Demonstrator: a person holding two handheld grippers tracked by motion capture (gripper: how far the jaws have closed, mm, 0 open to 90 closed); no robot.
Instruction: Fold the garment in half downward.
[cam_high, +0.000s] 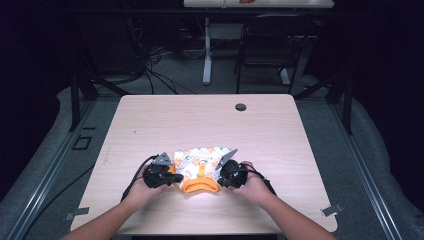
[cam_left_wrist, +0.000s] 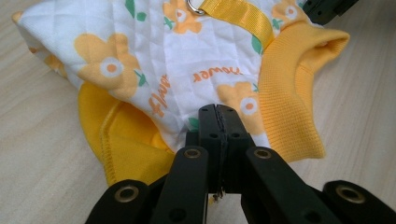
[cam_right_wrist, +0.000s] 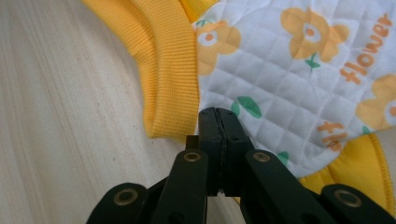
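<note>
A small quilted white garment (cam_high: 200, 159) printed with orange flowers lies near the table's front edge, its ribbed orange collar (cam_high: 199, 187) toward me. My left gripper (cam_high: 175, 177) is at its left side and my right gripper (cam_high: 220, 175) at its right side. Seen from the left gripper, the jaws (cam_left_wrist: 218, 114) are pressed together over the garment's (cam_left_wrist: 154, 60) lower hem beside the collar (cam_left_wrist: 289, 98), with cloth running in under them. Seen from the right gripper, the jaws (cam_right_wrist: 218, 116) are likewise closed on the garment's (cam_right_wrist: 289, 70) hem next to the collar (cam_right_wrist: 168, 60). A metal ring (cam_left_wrist: 194, 7) sits on a yellow strap.
The wooden table (cam_high: 200, 120) has a round cable hole (cam_high: 240, 107) at its far side. Behind it stand a dark chair (cam_high: 265, 50) and a white desk leg (cam_high: 206, 55). Cables trail across the grey floor at left.
</note>
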